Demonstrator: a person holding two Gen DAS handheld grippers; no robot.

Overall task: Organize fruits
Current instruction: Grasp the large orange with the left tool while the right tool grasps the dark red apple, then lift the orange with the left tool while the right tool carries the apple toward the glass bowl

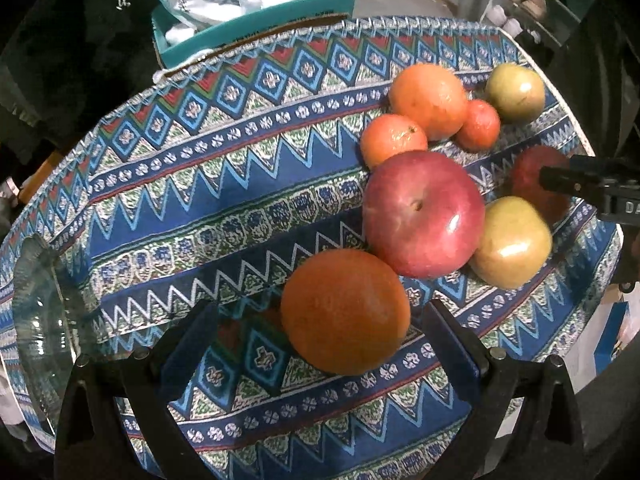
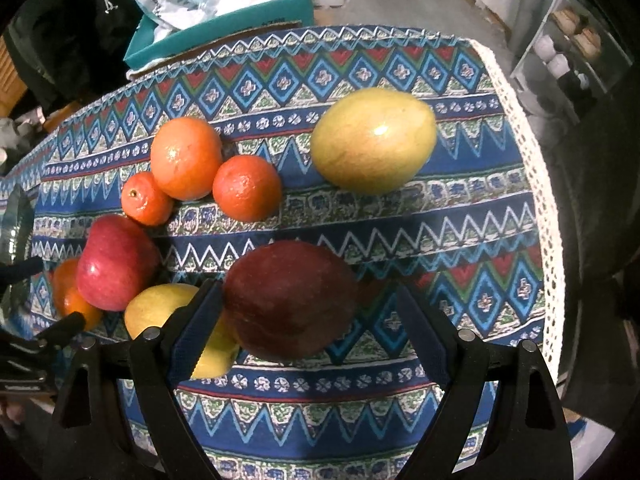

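**Fruit spread over the patterned worktop, both hand-held grippers spread wide**

In the left wrist view, the left hand-held gripper (image 1: 320, 344) is seen with its fingers wide apart, and a large orange (image 1: 345, 311) lies between them on the patterned cloth (image 1: 192, 208) of the worktop; no contact with either finger can be made out. Just beyond it a red apple (image 1: 424, 213) is seen, touching a yellow-green apple (image 1: 512, 242) to its right. Farther off, a big orange (image 1: 429, 101) is flanked by two small mandarins, one on the left (image 1: 393, 138) and one on the right (image 1: 478, 124), with a second yellow-green apple (image 1: 515, 92) at the far right. A glass bowl (image 1: 36, 320) is seen at the near left edge. The right hand-held gripper (image 1: 592, 184) enters from the right in front of a dark red apple (image 1: 532, 168). A teal box (image 1: 256, 30) stands behind the worktop.

In the right wrist view, the right hand-held gripper (image 2: 310, 320) is held with its fingers apart, the dark red apple (image 2: 290, 300) lying between them nearer the left finger; whether it is touched cannot be told. The far yellow-green apple (image 2: 373, 140) lies well apart beyond it.
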